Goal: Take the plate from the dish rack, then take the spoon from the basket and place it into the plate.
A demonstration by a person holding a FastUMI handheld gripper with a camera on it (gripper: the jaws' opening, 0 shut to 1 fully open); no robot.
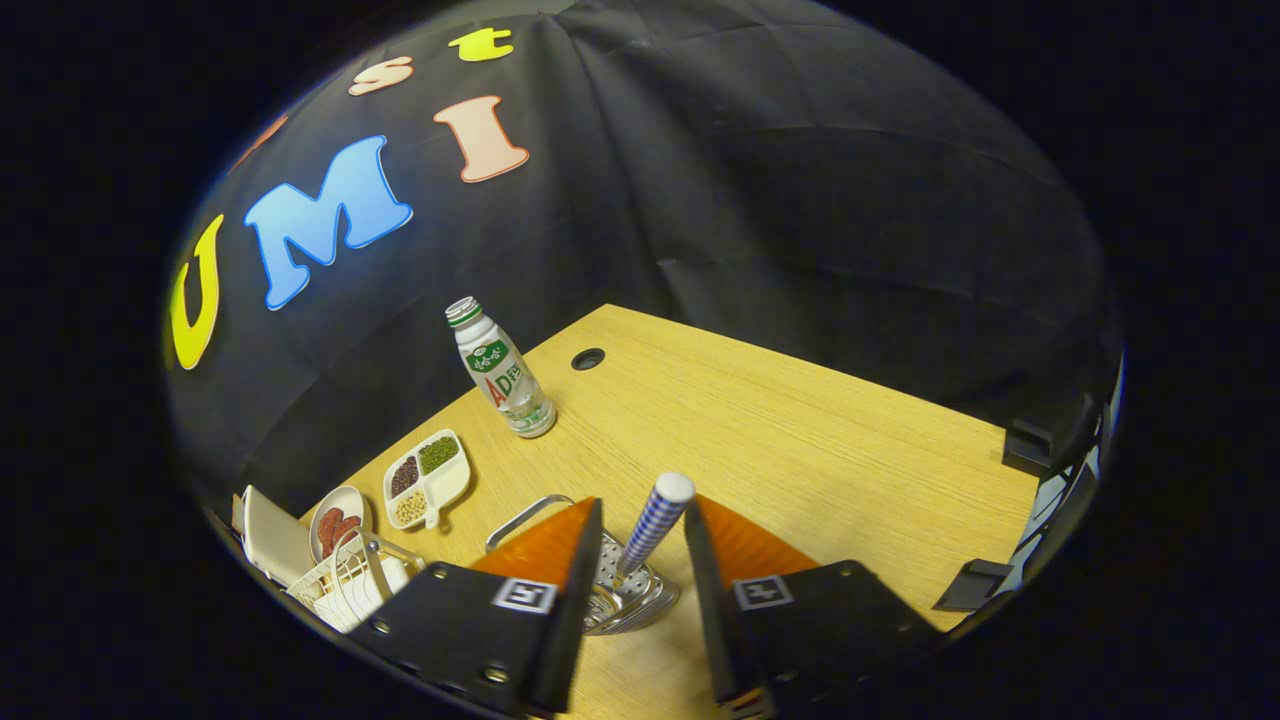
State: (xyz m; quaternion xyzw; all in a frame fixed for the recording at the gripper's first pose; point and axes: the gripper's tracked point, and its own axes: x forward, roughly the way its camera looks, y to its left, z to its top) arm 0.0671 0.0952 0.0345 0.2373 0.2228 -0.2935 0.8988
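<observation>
Gripper view, items as seen. Tongs [640, 545]: fingers spread apart, pressing on nothing, poised over a metal basket [615, 590]. Spoon [652, 530]: checked blue-and-white handle with a white end, standing tilted in the basket, rising in the gap between the two fingers; whether either finger touches it cannot be told. Basket: perforated metal with a wire handle, resting on the wooden tabletop [800, 440], partly hidden by the fingers. Dish rack [350, 580]: white wire, to the left of the tongs, near the tabletop's edge. Small round dish [336, 520]: holds reddish pieces, just beyond the rack. Divided tray [428, 478]: three compartments of green, dark and pale grains. Drink bottle [500, 370]: upright, beyond the tray.
</observation>
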